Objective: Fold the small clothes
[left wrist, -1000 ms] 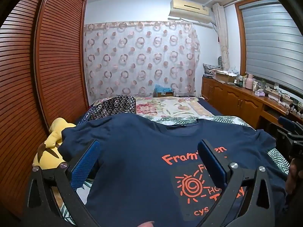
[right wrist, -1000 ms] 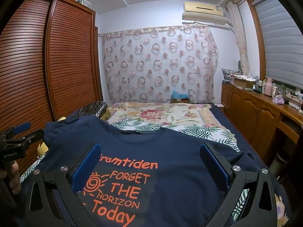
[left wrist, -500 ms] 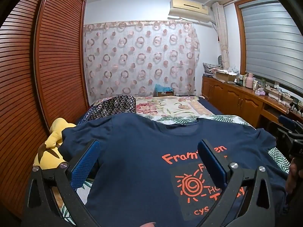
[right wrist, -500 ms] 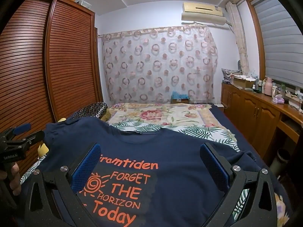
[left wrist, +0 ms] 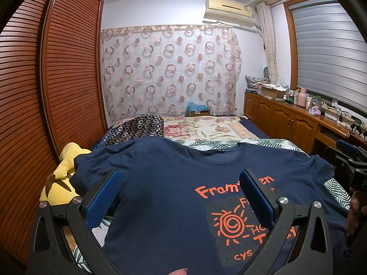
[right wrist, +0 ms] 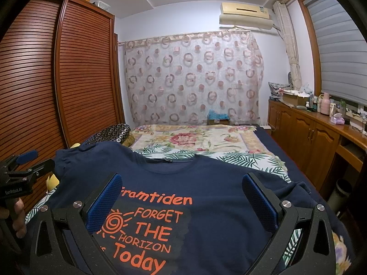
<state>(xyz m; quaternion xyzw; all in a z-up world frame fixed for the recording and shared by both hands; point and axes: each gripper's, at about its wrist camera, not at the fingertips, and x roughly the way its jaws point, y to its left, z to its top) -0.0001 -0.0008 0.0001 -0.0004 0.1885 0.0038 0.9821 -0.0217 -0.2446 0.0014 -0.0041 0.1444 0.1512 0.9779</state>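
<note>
T-shirt (right wrist: 206, 194) flat on bed (right wrist: 195, 142), below left gripper (left wrist: 181, 197) and right gripper (right wrist: 181, 199); both spread wide, empty.

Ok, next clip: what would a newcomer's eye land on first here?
The navy T-shirt spread face-up across the near end of the bed, its orange print reading "Framtiden FORGET THE HORIZON Today". Both tongs, left and right, hover open above it. A yellow plush toy lies at the bed's left edge, beside the slatted wardrobe.
</note>
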